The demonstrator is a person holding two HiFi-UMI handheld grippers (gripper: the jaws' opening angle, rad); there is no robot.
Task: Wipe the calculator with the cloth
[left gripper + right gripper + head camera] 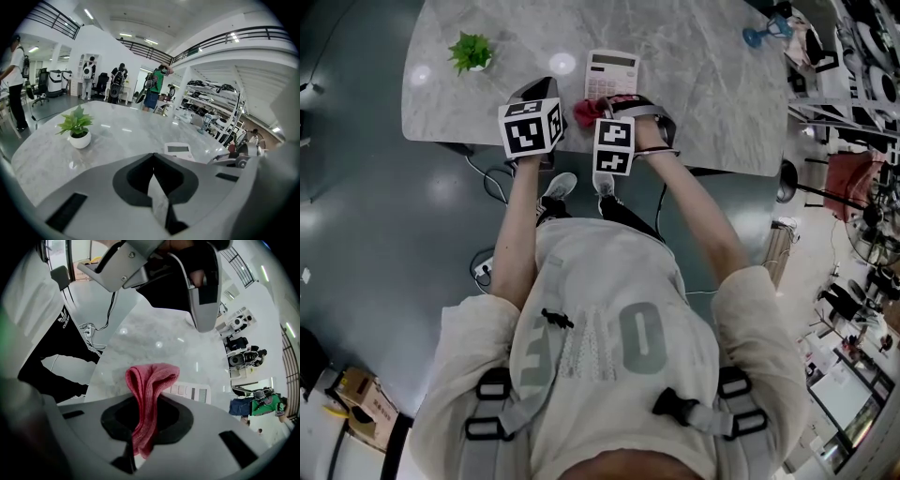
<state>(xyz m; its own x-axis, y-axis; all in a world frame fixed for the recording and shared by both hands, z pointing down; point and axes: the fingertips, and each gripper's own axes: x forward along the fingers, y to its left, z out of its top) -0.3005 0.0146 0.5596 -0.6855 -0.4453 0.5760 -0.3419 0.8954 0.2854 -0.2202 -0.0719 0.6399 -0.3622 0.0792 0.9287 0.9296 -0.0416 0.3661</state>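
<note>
Head view: a person stands at a grey marble table point(712, 94) with 1 gripper in each hand, both held over the table's near edge. The white calculator point(612, 73) lies flat on the table just beyond the 2 grippers, with its display on the side away from the person. The left gripper point(534, 92) sits just left of the calculator. The right gripper point(619, 103) is just at its near edge and tilts steeply downward. A bunch of the red cloth point(589, 112) shows between the 2 grippers, close to the calculator's near left corner. Whether it touches the calculator cannot be made out. A small potted plant point(471, 52) stands well apart on the table's far left, and a small blue object point(764, 33) stands near the far right corner.

In the left gripper view the 2 jaws are pressed together with nothing between them. The calculator lies ahead and to the right of them, and the plant is off to the left. Several people stand in the hall beyond the table.

In the right gripper view the jaws pinch the cloth. A folded loop of it stands out past the tips and a tail hangs back between the jaws. The calculator's keys show just beside the loop.
</note>
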